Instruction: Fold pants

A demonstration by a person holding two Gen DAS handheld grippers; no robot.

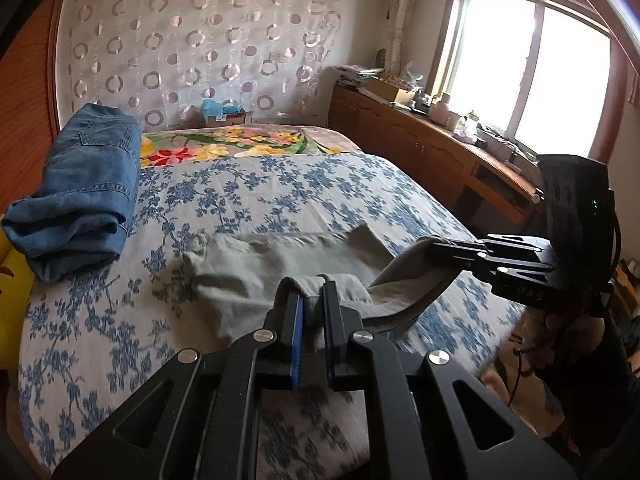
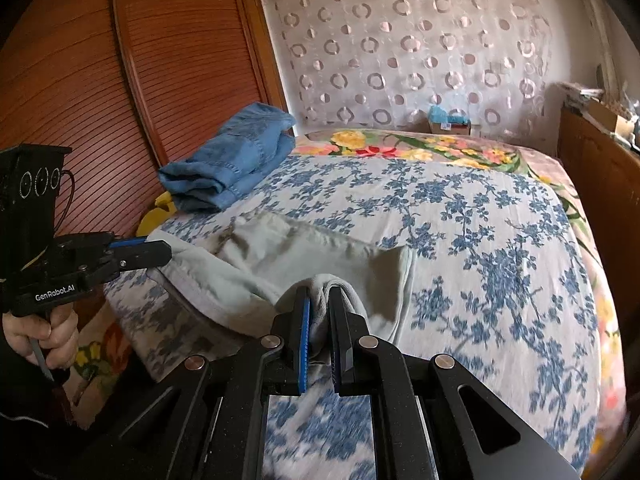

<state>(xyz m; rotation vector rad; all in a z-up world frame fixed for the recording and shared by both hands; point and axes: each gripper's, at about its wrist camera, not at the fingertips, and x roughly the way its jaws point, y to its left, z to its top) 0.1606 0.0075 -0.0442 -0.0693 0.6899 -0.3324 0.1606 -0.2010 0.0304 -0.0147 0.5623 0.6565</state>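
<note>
Both grippers lift one end of the grey-green pants (image 1: 280, 264) above the near edge of the bed (image 1: 320, 192).

The left gripper (image 1: 312, 296) has its jaws pinching a bunched edge of cloth; the right gripper (image 2: 318, 304) pinches another bunch, its jaws likewise closed on fabric. The far end of the pants lies flat toward 12 o'clock on the floral cover, while folded blue jeans (image 1: 80, 184) sit at 10 o'clock. Judging from the thin bunched holds, a corner could slip free mid-fold if one gripper pulls harder than the other. The slack cloth between them might also sag and crease unevenly, leaving a skewed fold.
</note>
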